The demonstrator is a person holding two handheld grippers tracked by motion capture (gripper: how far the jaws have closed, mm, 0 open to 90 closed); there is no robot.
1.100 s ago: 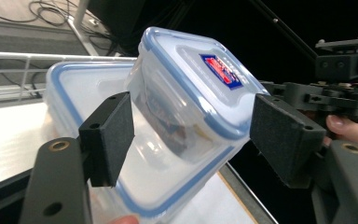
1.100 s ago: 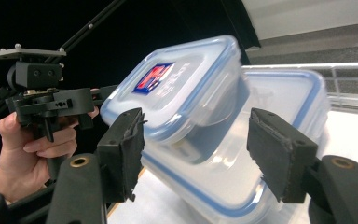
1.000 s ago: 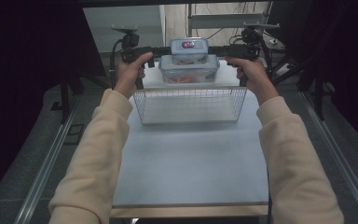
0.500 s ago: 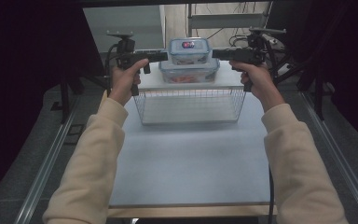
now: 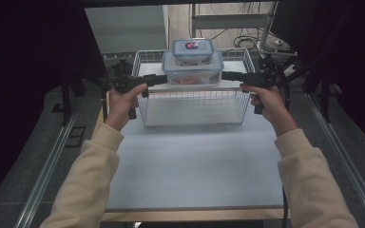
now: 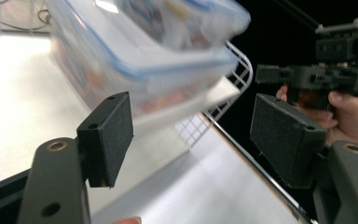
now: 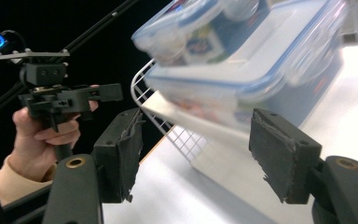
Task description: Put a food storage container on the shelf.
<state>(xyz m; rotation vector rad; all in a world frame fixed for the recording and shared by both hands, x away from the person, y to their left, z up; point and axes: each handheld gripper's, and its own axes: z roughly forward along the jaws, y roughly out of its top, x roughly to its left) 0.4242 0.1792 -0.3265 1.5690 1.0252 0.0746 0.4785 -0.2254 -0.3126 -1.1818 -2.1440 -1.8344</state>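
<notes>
A large clear plastic food box with a blue-rimmed lid (image 5: 192,71) sits on a flat white board (image 5: 190,86) that lies across the top of a white wire-mesh basket (image 5: 192,107). Its walls are see-through and rounded at the corners, and something orange-red shows through the lower part. Stacked on its lid is a smaller clear plastic box of the same shape (image 5: 193,50), also with a blue rim, with a coloured label visible through its top. In both gripper views the two boxes are blurred, so finer detail cannot be read.

The basket is a rectangular grid of thin white wire with a curved upper rim, standing at the far end of a pale, matt grey-white table (image 5: 190,166).

The left gripper (image 5: 158,79) is level with the large box and just to its left, its black jaws parted, with the flat, rough-textured pads (image 6: 116,123) standing apart and nothing between them. The right gripper (image 5: 228,75) is just beside the large box's right end, likewise spread wide and empty; its pads (image 7: 279,149) look worn and ragged at the edges. Each black, blocky gripper is held in a hand coming out of a cream sleeve (image 5: 313,180).
</notes>
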